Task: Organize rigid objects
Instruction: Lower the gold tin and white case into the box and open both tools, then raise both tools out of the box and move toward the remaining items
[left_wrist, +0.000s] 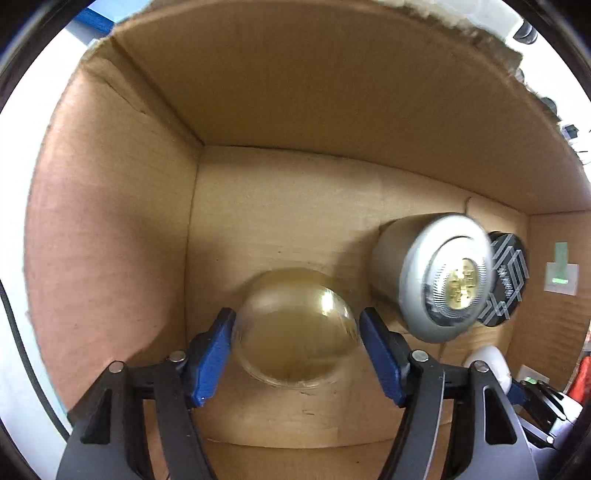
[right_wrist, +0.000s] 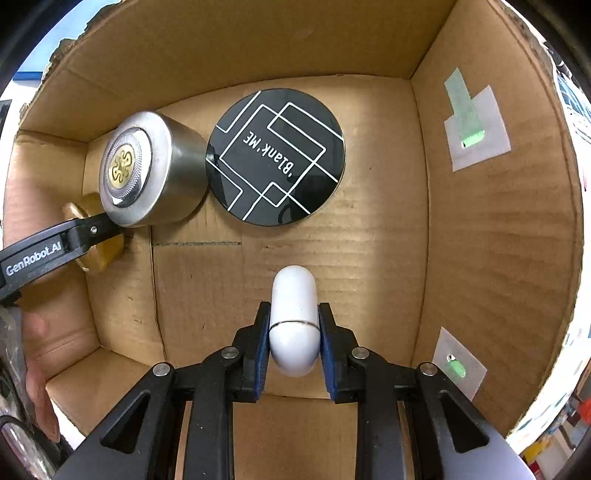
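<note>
Both grippers reach into a cardboard box (left_wrist: 277, 92). My left gripper (left_wrist: 297, 345) has its blue pads on either side of a clear amber dome-shaped glass (left_wrist: 295, 328) that rests on the box floor near the left wall. The glass also shows in the right wrist view (right_wrist: 98, 254), partly behind the left gripper's arm. My right gripper (right_wrist: 294, 338) is shut on a white capsule-shaped object (right_wrist: 294, 321) and holds it over the box floor (right_wrist: 369, 240). The capsule also shows in the left wrist view (left_wrist: 489, 363).
A silver cylinder with a gold emblem (right_wrist: 147, 173) lies on its side at the back of the box, also in the left wrist view (left_wrist: 432, 277). A black round disc (right_wrist: 275, 157) marked "Blank ME" lies beside it. White stickers with green tape (right_wrist: 472, 129) are on the right wall.
</note>
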